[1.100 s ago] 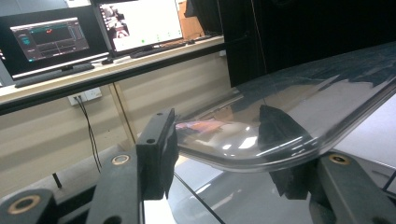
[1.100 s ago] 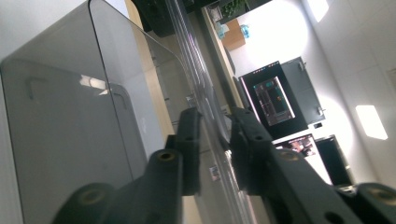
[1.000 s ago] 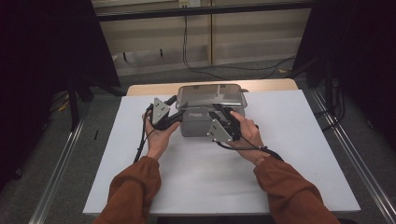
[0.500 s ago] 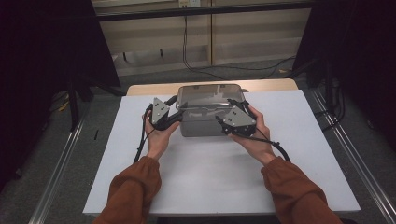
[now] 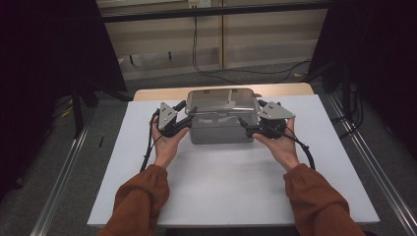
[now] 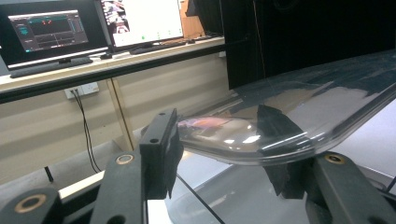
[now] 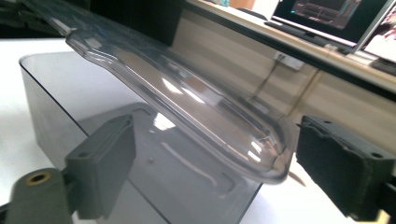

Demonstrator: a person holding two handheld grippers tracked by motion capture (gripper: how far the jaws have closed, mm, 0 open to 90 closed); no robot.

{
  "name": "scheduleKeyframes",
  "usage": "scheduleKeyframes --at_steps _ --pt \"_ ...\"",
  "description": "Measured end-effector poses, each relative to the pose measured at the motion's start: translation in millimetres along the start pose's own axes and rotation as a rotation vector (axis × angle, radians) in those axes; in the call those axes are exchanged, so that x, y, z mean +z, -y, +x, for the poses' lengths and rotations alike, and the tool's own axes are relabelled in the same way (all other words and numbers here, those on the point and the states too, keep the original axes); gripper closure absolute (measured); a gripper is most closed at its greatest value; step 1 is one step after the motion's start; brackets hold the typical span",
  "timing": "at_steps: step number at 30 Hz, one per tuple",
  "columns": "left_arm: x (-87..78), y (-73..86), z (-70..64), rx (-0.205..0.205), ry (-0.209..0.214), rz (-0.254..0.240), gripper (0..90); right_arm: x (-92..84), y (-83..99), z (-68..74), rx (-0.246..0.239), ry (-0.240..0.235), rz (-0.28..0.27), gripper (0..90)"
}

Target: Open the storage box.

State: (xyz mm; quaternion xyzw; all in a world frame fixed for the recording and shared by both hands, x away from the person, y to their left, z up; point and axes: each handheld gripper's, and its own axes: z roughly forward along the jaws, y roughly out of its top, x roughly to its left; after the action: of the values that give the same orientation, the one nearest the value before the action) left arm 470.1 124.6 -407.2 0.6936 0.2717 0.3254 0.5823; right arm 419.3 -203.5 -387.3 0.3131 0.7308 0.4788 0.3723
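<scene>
Clear plastic is what we are handling: a transparent lid (image 5: 222, 101) sits just above centre in the high view, resting over a smoky grey box (image 5: 221, 129) on the white table sheet (image 5: 231, 182). In both gripper views the lid's rim looks raised off the box wall, so we judge it is not yet seated and the step in hand is placing or lifting it evenly.

At the lid's left end, the left gripper (image 6: 219, 149) has its jaws at a moderate width, closed on the lid's rim; the near pad (image 6: 161, 149) meets the curved edge at lower left of that view. At the right end, the right gripper (image 7: 205, 175) stands wide: its jaws have just been opening, and the lid's rounded corner (image 7: 271, 163) lies between the pads without touching either.

With one end held and the other free, the lid could pivot or flex, so we should keep the left hand (image 5: 167, 142) level and steady. If the right gripper is to take hold again, we would centre the rim between its pads and close gently, since thin plastic bends easily.

Farther out, a wall socket (image 5: 194, 4) and a hanging cable (image 5: 196, 44) sit at upper centre, and dark curtains (image 5: 54, 44) fill both top corners.
</scene>
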Motion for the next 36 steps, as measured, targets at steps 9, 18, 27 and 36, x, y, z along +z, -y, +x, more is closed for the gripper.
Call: scheduleKeyframes --at_steps 9,18,27,36 --pt "0.0 -0.8 0.6 -0.004 0.0 0.0 50.0 9.0 9.2 -15.7 0.056 -0.01 -0.027 14.5" --pt "1.1 -2.9 2.1 -0.001 0.001 -0.006 50.1 17.2 12.9 -33.4 0.067 0.014 -0.051 35.5" --pt "3.2 -4.9 2.9 -0.001 0.0 -0.01 48.9 20.6 18.0 -43.4 0.089 0.011 -0.072 49.4" --pt "8.3 -10.9 9.3 0.003 -0.009 -0.021 46.2 26.1 6.3 -45.2 0.074 0.015 -0.077 56.1"
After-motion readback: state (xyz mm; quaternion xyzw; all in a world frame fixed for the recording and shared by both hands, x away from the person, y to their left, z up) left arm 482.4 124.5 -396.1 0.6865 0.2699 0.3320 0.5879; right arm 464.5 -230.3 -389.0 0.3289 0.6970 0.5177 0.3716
